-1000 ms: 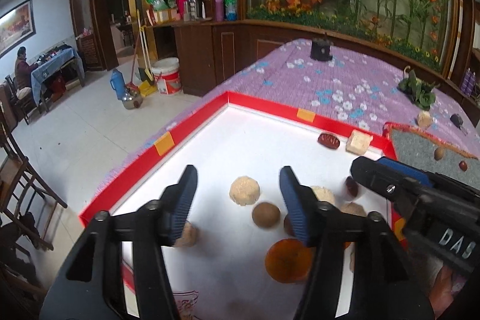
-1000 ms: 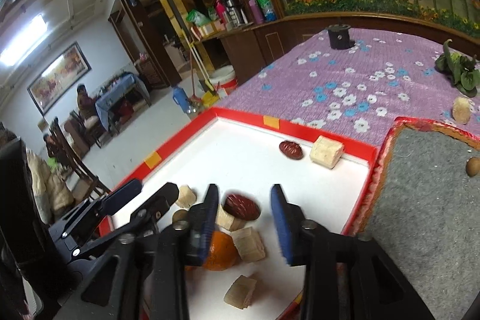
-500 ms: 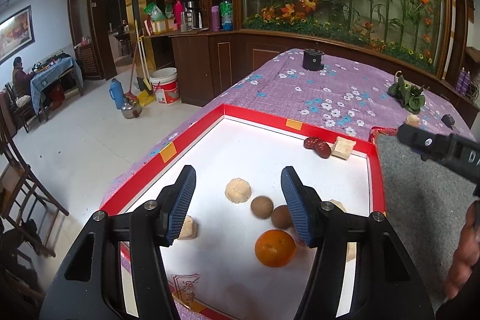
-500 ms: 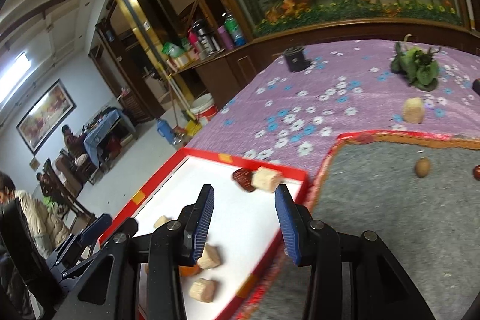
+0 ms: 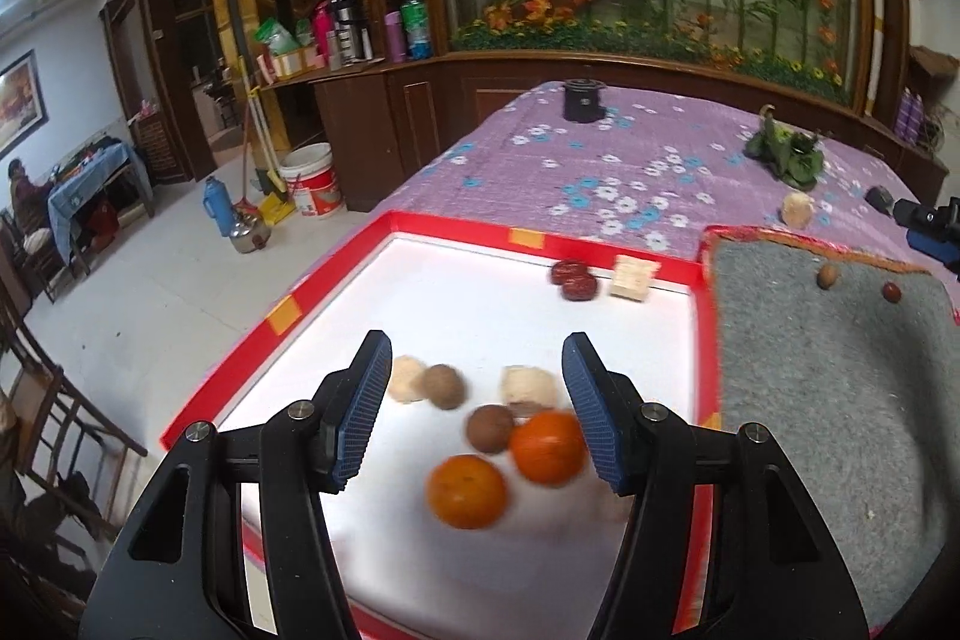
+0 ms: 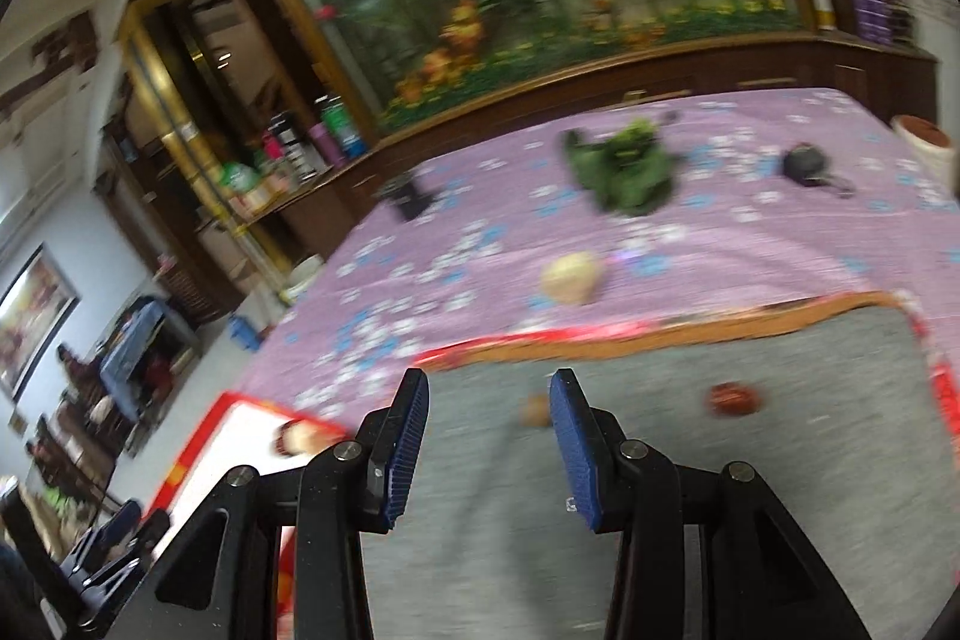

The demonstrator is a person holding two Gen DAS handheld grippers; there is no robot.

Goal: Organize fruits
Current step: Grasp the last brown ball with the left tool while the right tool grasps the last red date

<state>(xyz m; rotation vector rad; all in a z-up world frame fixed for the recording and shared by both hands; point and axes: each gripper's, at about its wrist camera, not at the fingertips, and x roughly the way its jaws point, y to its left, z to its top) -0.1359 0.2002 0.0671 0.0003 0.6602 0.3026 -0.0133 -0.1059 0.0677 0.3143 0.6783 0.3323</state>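
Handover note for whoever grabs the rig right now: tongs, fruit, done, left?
Left tongs: open, empty, above the white tray.
Right tongs: open, empty, over the grey mat.
On the mat: one brown nut and one red date.
In the tray: two oranges, two dates, brown nuts and pale chunks.
One pale chunk lies loose on the purple cloth.
Done: two pieces on the mat. Left: the rest.
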